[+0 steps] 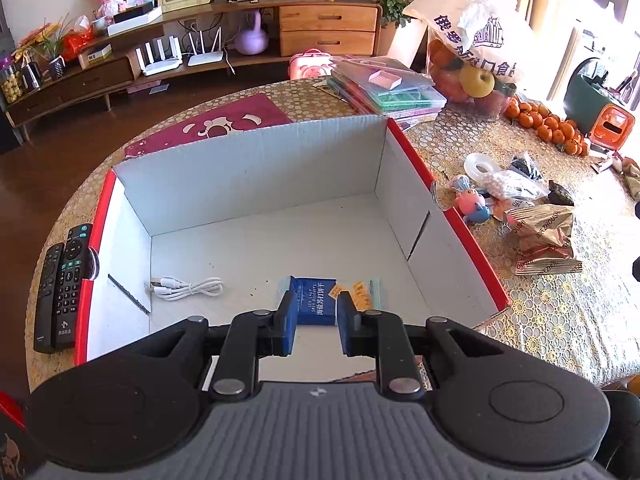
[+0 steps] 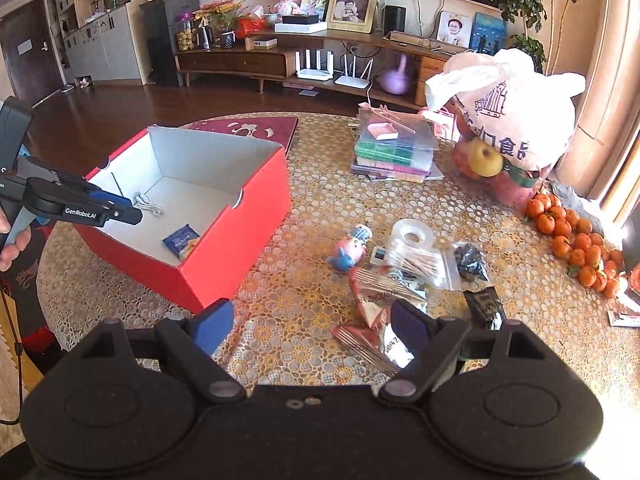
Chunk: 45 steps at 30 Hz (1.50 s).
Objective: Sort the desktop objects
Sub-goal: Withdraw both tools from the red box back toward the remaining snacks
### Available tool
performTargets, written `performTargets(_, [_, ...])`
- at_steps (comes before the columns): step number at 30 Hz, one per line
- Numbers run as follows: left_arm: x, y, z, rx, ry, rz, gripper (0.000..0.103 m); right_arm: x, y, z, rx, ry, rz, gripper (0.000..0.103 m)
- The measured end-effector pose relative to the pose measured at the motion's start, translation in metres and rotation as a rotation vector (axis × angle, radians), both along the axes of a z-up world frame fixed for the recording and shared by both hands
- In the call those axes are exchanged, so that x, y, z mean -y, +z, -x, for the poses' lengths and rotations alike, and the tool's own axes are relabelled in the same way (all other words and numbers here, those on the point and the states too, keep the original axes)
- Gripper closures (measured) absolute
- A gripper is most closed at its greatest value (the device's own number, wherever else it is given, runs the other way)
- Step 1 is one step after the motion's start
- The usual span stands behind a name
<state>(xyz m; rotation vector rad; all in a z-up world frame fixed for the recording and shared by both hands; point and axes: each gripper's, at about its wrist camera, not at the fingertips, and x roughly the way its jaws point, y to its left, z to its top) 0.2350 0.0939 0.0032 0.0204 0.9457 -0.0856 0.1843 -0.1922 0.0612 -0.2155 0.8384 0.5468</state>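
two tongs [image 1: 317, 322] [image 2: 312, 326] — both apart, empty | blue packet [image 1: 316, 300] in red box [image 1: 472, 236]

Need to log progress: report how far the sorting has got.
Done: white cable and blue snack packet lie in the red box. In hand: nothing; left gripper and right gripper open. Left: foil snack bags, pink toy, tape roll.

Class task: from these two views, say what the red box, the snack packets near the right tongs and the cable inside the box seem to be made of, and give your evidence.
Red box: corrugated cardboard, probably; matte red outside, white inside, fluting lines along the cut wall edges.
Snack packets: likely metallised plastic film; shiny, crinkled, with crimped seams.
Cable: apparently white plastic or rubber sheathing; smooth, loosely coiled.
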Motion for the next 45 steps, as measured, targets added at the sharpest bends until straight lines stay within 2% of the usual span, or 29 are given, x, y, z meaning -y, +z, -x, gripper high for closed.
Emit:
performTargets(2, [0.004,0.000,0.003,0.003,-0.005,-0.003,0.065,0.008,-0.002,0.003,-0.001,-0.014,0.002,0.017])
performTargets(3, [0.006,0.001,0.006,0.010,-0.005,-0.009,0.045,0.012,-0.003,0.005,-0.003,-0.020,0.000,0.017])
performTargets(4, [0.008,0.001,0.008,0.018,-0.006,-0.013,0.035,0.016,-0.004,0.006,-0.005,-0.026,-0.001,0.017])
performTargets(11, [0.033,0.007,0.020,0.019,-0.067,0.007,0.033,0.047,-0.008,0.013,-0.003,-0.079,-0.003,0.016])
performTargets(15, [0.054,0.011,0.028,0.037,-0.115,0.020,0.017,0.066,-0.009,0.014,-0.003,-0.113,-0.021,0.013])
performTargets(18, [0.072,0.013,0.033,0.046,-0.148,0.037,0.016,0.076,-0.012,0.015,-0.001,-0.127,-0.031,0.009])
performTargets(21, [0.090,0.013,0.037,0.048,-0.185,0.065,0.000,0.086,-0.015,0.014,0.001,-0.141,-0.038,0.008])
performTargets(28, [0.133,0.013,0.040,0.058,-0.263,0.118,0.000,0.105,-0.025,0.007,-0.010,-0.168,-0.049,0.008])
performTargets(32, [0.155,0.007,0.035,0.051,-0.288,0.115,0.000,0.113,-0.030,0.003,-0.008,-0.171,-0.045,0.008])
performTargets(36, [0.171,0.003,0.033,0.093,-0.296,0.074,0.000,0.118,-0.034,-0.004,-0.001,-0.168,-0.033,0.008])
performTargets(41, [0.183,-0.005,0.024,0.083,-0.300,0.119,0.000,0.124,-0.041,-0.015,-0.003,-0.164,-0.025,0.008])
performTargets(45, [0.194,-0.012,0.016,0.082,-0.305,0.127,0.000,0.127,-0.048,-0.025,-0.005,-0.163,-0.019,0.008])
